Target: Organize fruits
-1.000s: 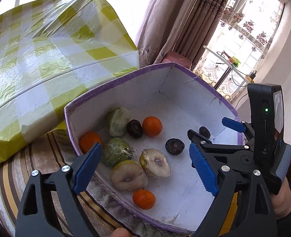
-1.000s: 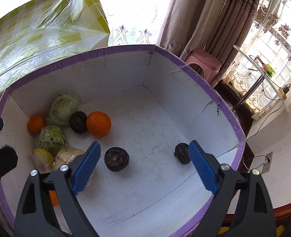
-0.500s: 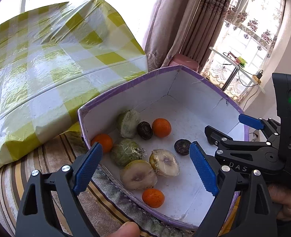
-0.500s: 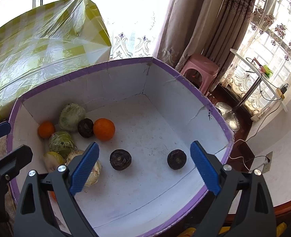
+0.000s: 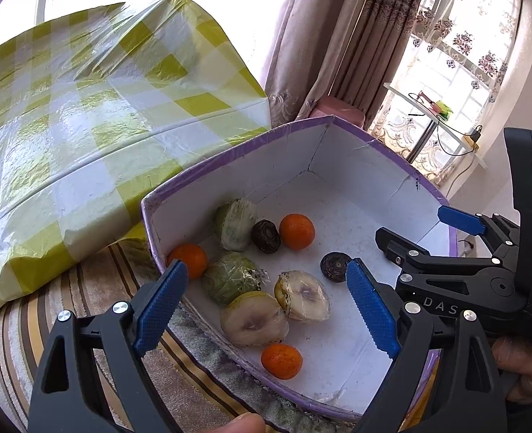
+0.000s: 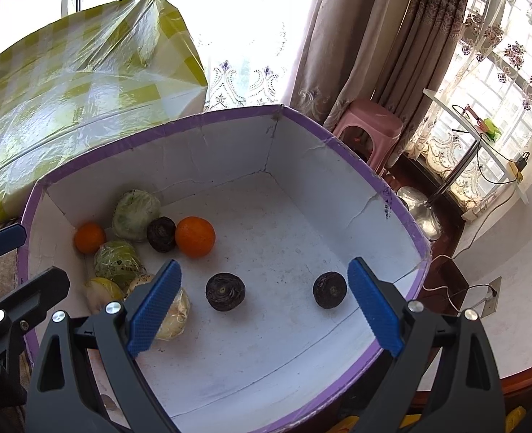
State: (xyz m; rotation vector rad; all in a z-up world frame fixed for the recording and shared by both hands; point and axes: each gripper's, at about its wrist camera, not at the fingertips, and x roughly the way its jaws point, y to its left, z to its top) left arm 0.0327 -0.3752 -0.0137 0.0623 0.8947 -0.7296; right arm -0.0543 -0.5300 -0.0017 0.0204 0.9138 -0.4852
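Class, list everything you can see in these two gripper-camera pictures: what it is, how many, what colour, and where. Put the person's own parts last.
White cardboard box with purple rim: one, on the striped cloth.
Round oranges: three, orange, left part of the box.
Dark round fruits: three, blackish-brown; one by the oranges, two apart on the bare floor of the box.
Plastic-wrapped green fruits: two, pale green, left side of the box.
Wrapped cut fruit halves: two, cream-yellow, near wall of the box.
Yellow-and-white checked bag: one, behind the box.
Pink plastic stool: one, by the curtains.
Left gripper: black with blue pads, open, above the box.
Right gripper: same, open, above the box.
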